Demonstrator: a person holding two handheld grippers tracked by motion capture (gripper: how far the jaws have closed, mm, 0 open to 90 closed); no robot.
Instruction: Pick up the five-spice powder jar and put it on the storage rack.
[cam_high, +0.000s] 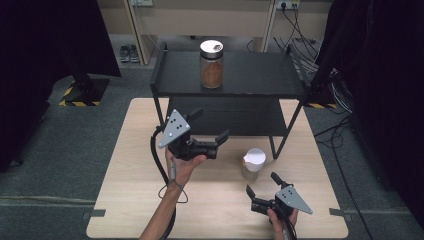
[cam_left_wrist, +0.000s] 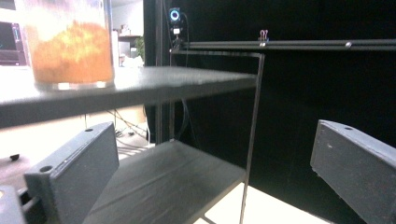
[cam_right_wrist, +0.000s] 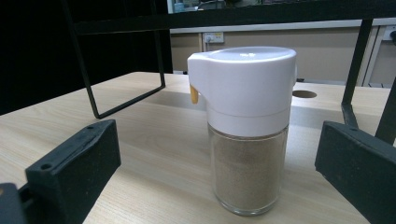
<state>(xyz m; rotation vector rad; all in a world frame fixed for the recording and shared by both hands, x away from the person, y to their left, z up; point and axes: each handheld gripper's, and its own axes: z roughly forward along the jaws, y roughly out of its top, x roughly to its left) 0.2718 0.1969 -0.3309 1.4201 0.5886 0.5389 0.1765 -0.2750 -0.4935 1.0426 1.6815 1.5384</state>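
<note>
Table top (cam_high: 125, 200): pale wood-grain board, matt, smooth.
Shelf rack (cam_high: 260, 75): thin black metal frame, boards finished dark and matt, faintly grained.
Shaker (cam_right_wrist: 246, 130): clear glossy glass body, filled with fine tan powder; cap moulded in smooth white plastic with a slight sheen.
Jar (cam_high: 211, 64): clear glass, brown powder inside, lid white and smooth.
Floor (cam_high: 60, 145): grey carpet, rough.

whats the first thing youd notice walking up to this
A black two-tier rack stands at the far side of the wooden table, with a jar of orange-brown powder on its top shelf. Nearer, a white-capped shaker stands on the table just ahead of the open right gripper.
</note>
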